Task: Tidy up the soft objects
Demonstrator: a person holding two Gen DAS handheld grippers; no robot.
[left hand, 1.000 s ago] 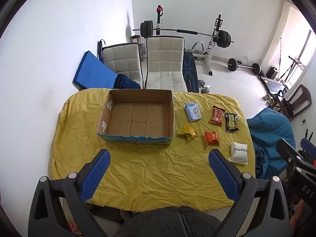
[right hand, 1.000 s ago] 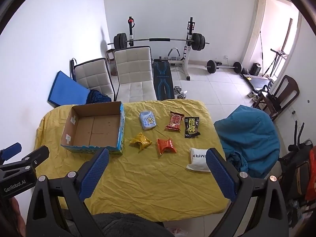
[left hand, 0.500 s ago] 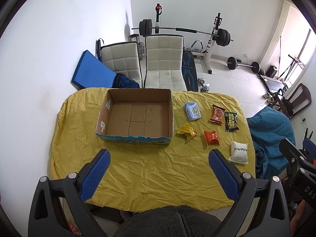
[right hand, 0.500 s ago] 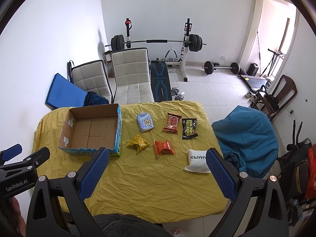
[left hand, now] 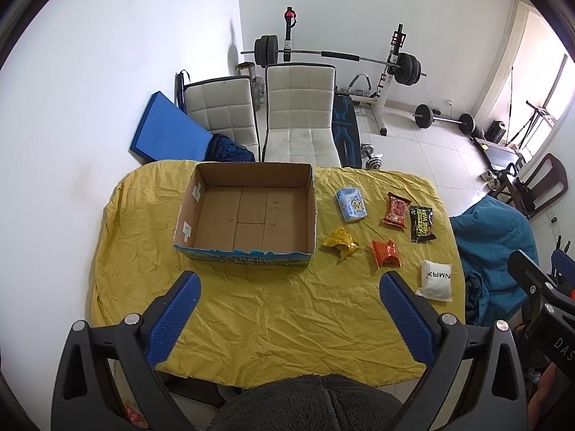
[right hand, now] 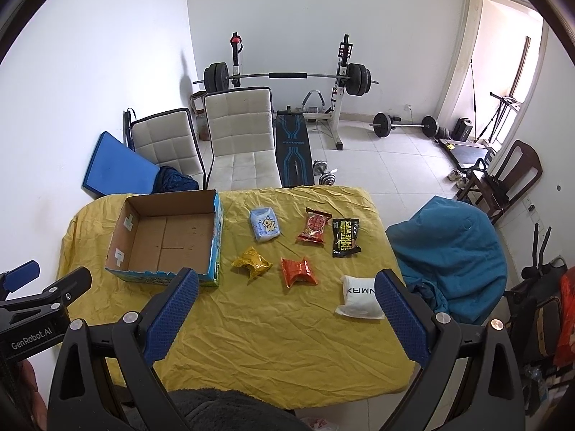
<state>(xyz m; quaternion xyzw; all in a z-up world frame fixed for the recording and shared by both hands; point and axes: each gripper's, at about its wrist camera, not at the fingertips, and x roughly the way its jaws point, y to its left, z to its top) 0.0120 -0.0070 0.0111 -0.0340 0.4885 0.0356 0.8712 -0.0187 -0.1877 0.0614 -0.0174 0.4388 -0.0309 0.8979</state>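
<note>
Left wrist view
Left gripper (left hand: pixel 287 318): held above the near edge of the surface (left hand: pixel 273 309), jaws spread wide, nothing between them.
Cardboard box (left hand: pixel 248 212): ahead of the gripper and slightly left, open top, nothing inside.
Soft packets: all ahead and to the right, apart from one another: light-blue pack (left hand: pixel 351 204), red pack (left hand: pixel 396 210), black pack (left hand: pixel 421 223), yellow pack (left hand: pixel 340 242), orange pack (left hand: pixel 385 253), white pack (left hand: pixel 435 280) just beside the right finger's tip.

Right wrist view
Right gripper (right hand: pixel 285 316): jaws wide apart, empty.
Box (right hand: pixel 167 239): ahead-left, near the left finger's tip.
Packets: light-blue (right hand: pixel 265 224), red (right hand: pixel 315 230), black (right hand: pixel 345 237), yellow (right hand: pixel 251 263), orange (right hand: pixel 299 271) ahead; white (right hand: pixel 360 297) touching the right finger's outline.
Left gripper (right hand: pixel 34 300): visible at far left.
</note>
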